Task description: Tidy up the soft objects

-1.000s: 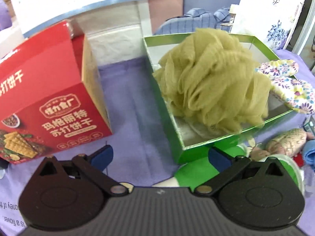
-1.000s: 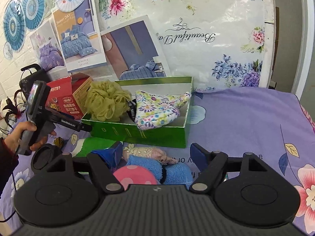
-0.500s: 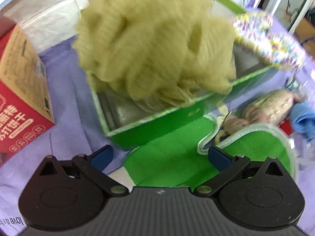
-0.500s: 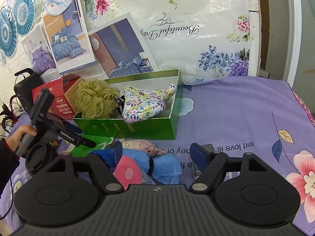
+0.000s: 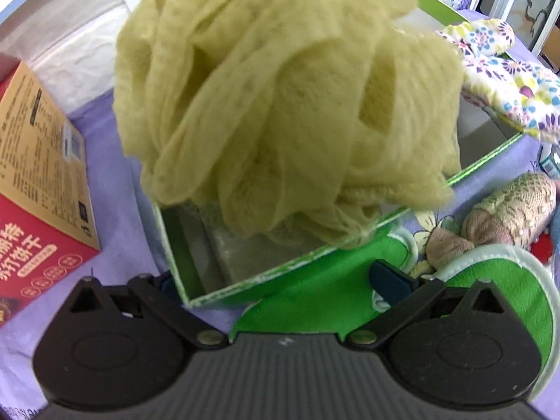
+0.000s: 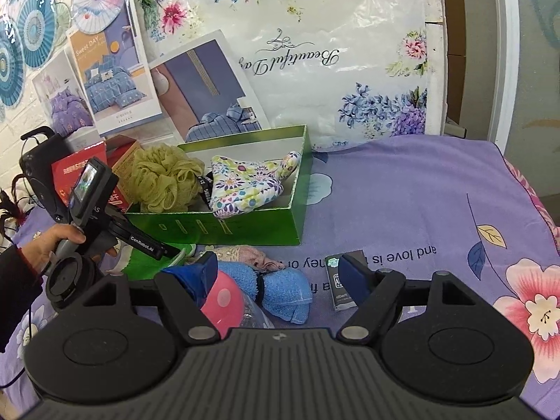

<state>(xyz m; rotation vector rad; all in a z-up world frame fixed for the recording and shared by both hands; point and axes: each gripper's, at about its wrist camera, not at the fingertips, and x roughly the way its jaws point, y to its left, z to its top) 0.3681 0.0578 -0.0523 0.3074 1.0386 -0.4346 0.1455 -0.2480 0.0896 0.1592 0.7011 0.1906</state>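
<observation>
An olive-green mesh bath pouf [image 5: 280,105] sits in the left end of the green box [image 5: 287,269], beside a floral oven mitt [image 5: 504,80]; both show in the right wrist view, pouf [image 6: 164,178], mitt [image 6: 248,183], box [image 6: 224,225]. My left gripper [image 5: 276,280] is open and empty, low at the box's near corner over a green mitt [image 5: 507,280]. My right gripper [image 6: 276,269] is open and empty above a blue towel [image 6: 280,285], a pink dotted item [image 6: 224,301] and a beige lace sock [image 6: 252,255].
A red cracker box [image 5: 38,175] stands left of the green box. A small dark packet [image 6: 337,280] lies by my right fingertip. The purple floral bedsheet [image 6: 420,210] stretches right. Bedding packages [image 6: 280,52] line the back.
My left gripper has moved forward and right to the box's near corner; the pouf now fills its view. My right gripper has drawn back slightly, showing the dark packet.
</observation>
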